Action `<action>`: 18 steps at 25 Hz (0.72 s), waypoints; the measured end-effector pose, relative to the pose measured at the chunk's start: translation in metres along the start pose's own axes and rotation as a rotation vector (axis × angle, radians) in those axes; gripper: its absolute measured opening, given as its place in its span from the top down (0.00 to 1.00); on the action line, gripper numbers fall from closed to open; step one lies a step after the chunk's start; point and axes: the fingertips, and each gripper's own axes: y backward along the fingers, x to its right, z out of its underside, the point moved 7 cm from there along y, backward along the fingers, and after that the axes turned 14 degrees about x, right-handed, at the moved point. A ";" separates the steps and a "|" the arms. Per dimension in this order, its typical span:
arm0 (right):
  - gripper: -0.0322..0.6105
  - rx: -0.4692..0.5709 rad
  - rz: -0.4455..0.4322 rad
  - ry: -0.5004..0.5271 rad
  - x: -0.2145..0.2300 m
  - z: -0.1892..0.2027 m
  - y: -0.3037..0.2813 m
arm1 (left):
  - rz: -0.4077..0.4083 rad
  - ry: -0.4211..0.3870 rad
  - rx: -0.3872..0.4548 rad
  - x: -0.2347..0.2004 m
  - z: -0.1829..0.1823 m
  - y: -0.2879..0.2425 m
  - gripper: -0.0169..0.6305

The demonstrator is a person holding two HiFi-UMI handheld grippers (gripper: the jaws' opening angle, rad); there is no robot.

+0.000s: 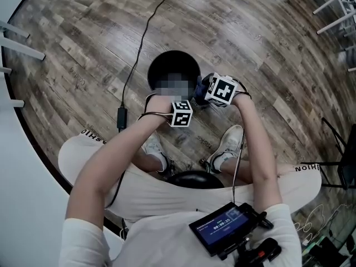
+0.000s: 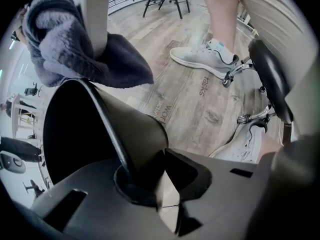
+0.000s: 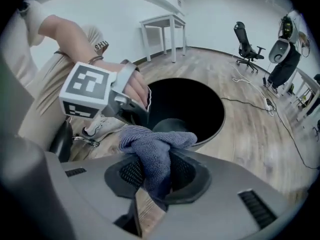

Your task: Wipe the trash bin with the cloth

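A black round trash bin (image 1: 173, 70) stands on the wood floor in front of the person's feet. My left gripper (image 1: 181, 112) points straight down at the bin's near edge. In the left gripper view its jaws (image 2: 150, 180) are shut on the bin's rim (image 2: 107, 129), which runs up between them. My right gripper (image 1: 218, 90) hovers just right of the bin, shut on a bunched blue-grey cloth (image 3: 156, 151). The cloth (image 2: 82, 51) hangs above the rim, clear of the bin (image 3: 186, 109).
A black cable (image 1: 140, 40) with an adapter (image 1: 120, 118) crosses the floor left of the bin. The person sits on a black stool (image 1: 194, 178), shoes (image 1: 229, 144) planted close behind the bin. White table legs (image 1: 334, 10) stand far right, an office chair (image 3: 246, 41) farther off.
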 end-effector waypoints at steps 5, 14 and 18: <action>0.79 -0.006 0.038 -0.048 0.014 0.023 -0.024 | -0.004 0.015 0.011 -0.003 -0.003 -0.001 0.89; 0.79 0.022 0.058 -0.166 0.018 0.103 -0.126 | 0.028 0.062 0.084 -0.002 -0.017 -0.001 0.88; 0.79 -0.009 0.092 -0.172 0.016 0.138 -0.170 | 0.025 0.061 0.106 -0.002 -0.019 -0.001 0.87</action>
